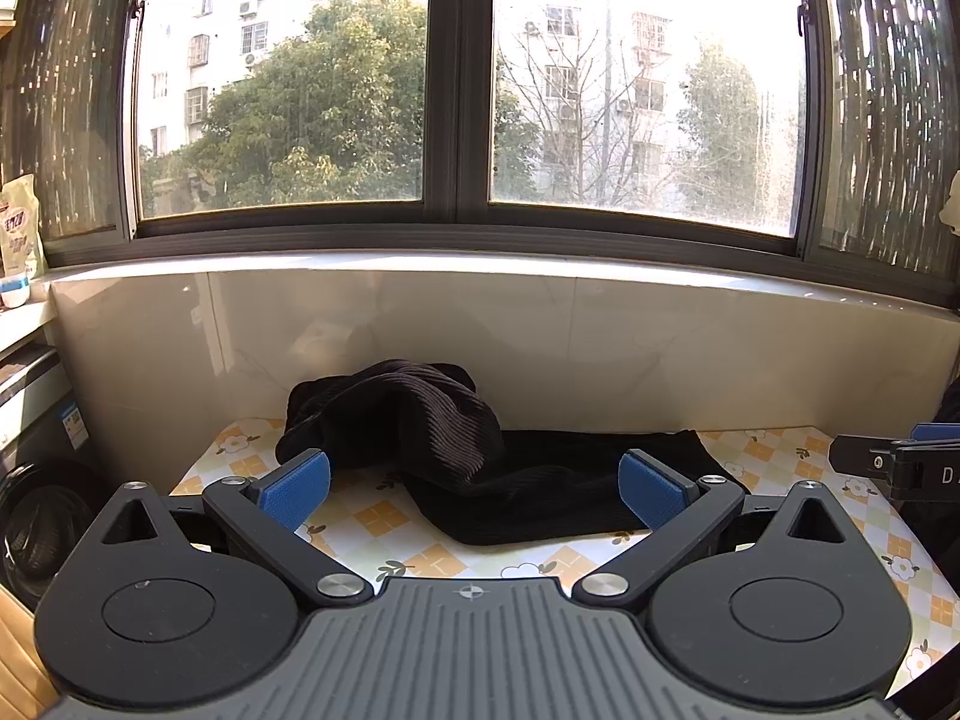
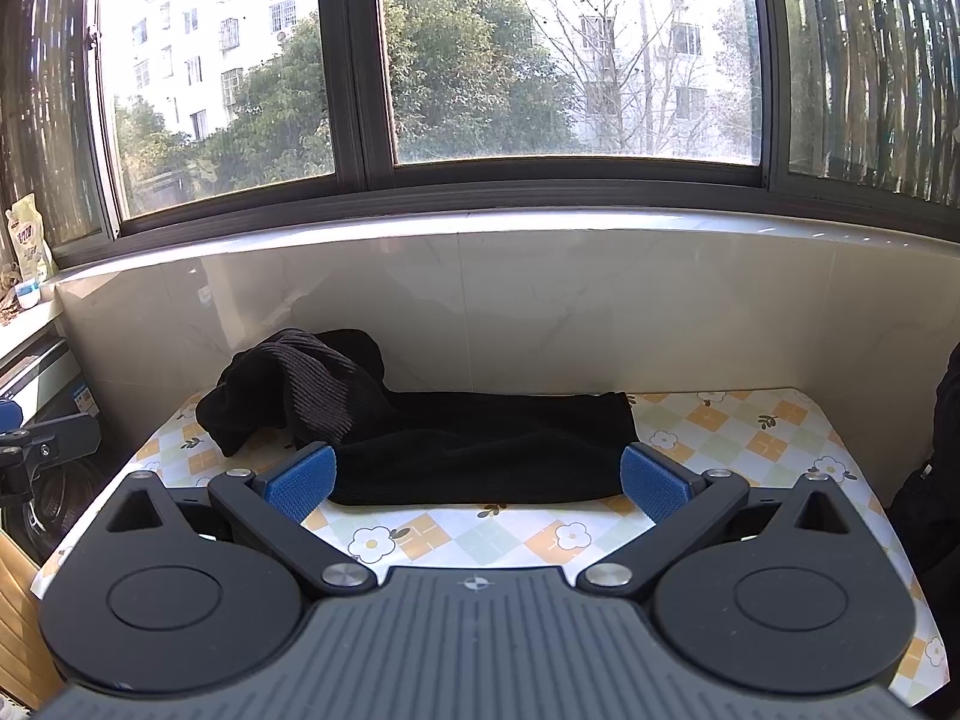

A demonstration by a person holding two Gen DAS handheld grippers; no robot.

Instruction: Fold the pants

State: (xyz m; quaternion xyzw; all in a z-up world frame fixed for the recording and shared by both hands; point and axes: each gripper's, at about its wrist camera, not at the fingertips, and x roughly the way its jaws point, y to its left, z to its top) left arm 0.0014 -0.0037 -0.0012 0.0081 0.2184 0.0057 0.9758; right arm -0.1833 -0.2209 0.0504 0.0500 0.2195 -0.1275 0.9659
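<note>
Black ribbed pants (image 1: 456,450) lie crumpled on a table with a flower-patterned cloth (image 1: 384,519). One end is bunched up in a heap at the back left, and a leg stretches flat to the right (image 2: 510,450). My left gripper (image 1: 474,483) hovers open in front of the pants, its blue pads (image 1: 297,489) wide apart with nothing between them. My right gripper (image 2: 477,483) is open too, just short of the flat leg's near edge. Part of the right gripper (image 1: 888,462) shows at the right edge of the left wrist view.
A tiled wall (image 2: 540,312) and a window sill (image 2: 480,222) close off the back of the table. A washing machine (image 1: 36,516) stands to the left, with a detergent bag (image 1: 18,228) on the sill above it. Something dark (image 2: 936,480) stands at the right.
</note>
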